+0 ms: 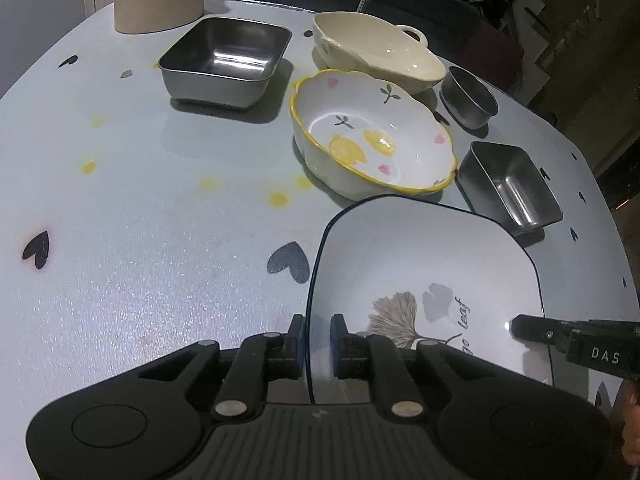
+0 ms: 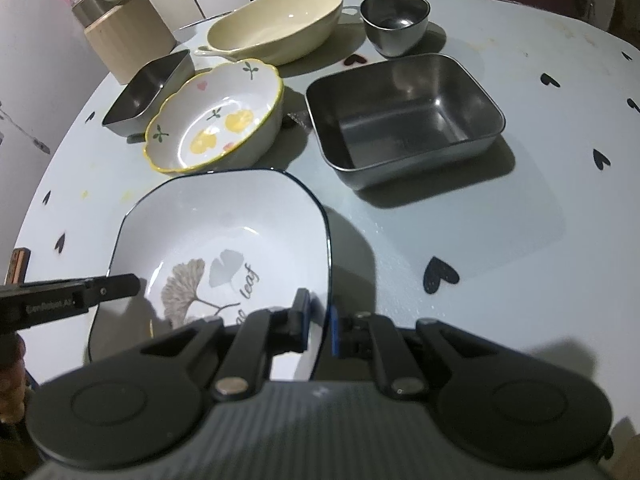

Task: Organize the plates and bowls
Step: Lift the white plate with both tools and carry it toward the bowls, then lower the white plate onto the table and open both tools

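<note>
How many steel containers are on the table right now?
3: a large square steel tray, a small rectangular steel tin beside the floral bowl, and a round steel cup by the cream dish.

left gripper (image 1: 318,330), right gripper (image 2: 320,312), both clamped

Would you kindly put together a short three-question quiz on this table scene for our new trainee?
1. True or false: both grippers are closed on the rim of the white ginkgo-leaf plate.
2. Which dish touches or overlaps the plate's far edge? A) cream oval dish B) flower-painted bowl C) round steel cup
3. Fill in: counting every steel container on the table, there are ____.

Key
1. True: the left gripper and the right gripper clamp opposite edges.
2. B
3. Three: the large square tray, the small rectangular tin and the cup.
</note>
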A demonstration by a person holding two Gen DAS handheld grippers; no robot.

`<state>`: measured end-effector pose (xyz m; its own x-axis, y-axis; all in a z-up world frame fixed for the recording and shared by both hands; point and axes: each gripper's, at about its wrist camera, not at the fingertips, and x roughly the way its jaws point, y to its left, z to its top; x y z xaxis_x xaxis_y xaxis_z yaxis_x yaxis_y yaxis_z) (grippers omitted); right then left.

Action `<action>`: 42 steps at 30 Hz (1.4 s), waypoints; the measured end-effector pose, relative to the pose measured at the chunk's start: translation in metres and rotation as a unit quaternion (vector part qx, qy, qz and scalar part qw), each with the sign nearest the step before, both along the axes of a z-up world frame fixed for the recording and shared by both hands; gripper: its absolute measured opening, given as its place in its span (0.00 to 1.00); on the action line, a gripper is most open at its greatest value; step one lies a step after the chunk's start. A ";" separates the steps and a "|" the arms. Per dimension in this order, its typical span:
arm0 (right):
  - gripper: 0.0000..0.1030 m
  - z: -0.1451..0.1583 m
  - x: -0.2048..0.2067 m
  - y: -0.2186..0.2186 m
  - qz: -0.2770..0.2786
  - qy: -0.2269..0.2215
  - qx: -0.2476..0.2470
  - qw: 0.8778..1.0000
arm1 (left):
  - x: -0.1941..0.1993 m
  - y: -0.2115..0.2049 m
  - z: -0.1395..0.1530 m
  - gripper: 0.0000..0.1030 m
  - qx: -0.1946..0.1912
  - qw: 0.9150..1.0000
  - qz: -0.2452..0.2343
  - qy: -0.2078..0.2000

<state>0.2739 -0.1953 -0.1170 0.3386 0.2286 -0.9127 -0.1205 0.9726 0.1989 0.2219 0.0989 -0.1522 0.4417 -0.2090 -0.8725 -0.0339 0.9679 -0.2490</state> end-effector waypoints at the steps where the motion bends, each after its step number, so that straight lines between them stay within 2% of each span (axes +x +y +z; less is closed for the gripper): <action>1: 0.13 0.000 0.000 0.000 0.000 0.002 -0.001 1.000 | 0.000 0.000 0.000 0.13 0.002 1.000 -0.002 -0.001; 9: 0.14 -0.008 0.001 -0.001 -0.002 0.014 0.003 1.000 | 0.000 -0.005 0.003 0.13 0.016 1.000 -0.018 -0.003; 25: 0.17 -0.009 -0.002 0.003 0.017 -0.015 -0.014 1.000 | 0.001 -0.003 0.002 0.15 0.009 1.000 -0.028 0.001; 27: 0.20 -0.009 -0.003 0.004 0.018 -0.014 -0.018 1.000 | 0.000 -0.004 0.002 0.23 0.011 0.999 -0.031 0.005; 29: 0.25 -0.010 -0.004 0.002 0.017 -0.013 -0.019 1.000 | -0.001 -0.006 0.002 0.37 0.013 0.999 -0.035 0.006; 36: 0.51 -0.012 -0.011 -0.008 0.013 -0.016 -0.024 1.000 | -0.008 -0.005 0.003 0.59 0.029 0.999 -0.035 0.011; 40: 0.60 -0.012 -0.015 -0.016 0.008 -0.015 -0.017 1.000 | -0.013 -0.005 0.006 0.83 0.037 0.999 -0.034 0.004; 42: 0.69 -0.011 -0.019 -0.019 0.007 -0.018 -0.011 1.000 | -0.016 -0.005 0.010 0.89 0.038 0.999 -0.037 -0.002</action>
<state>0.2552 -0.2145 -0.1279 0.3687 0.2132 -0.9048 -0.1410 0.9749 0.1722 0.2059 0.0934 -0.1427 0.4302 -0.1742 -0.8858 0.0390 0.9839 -0.1745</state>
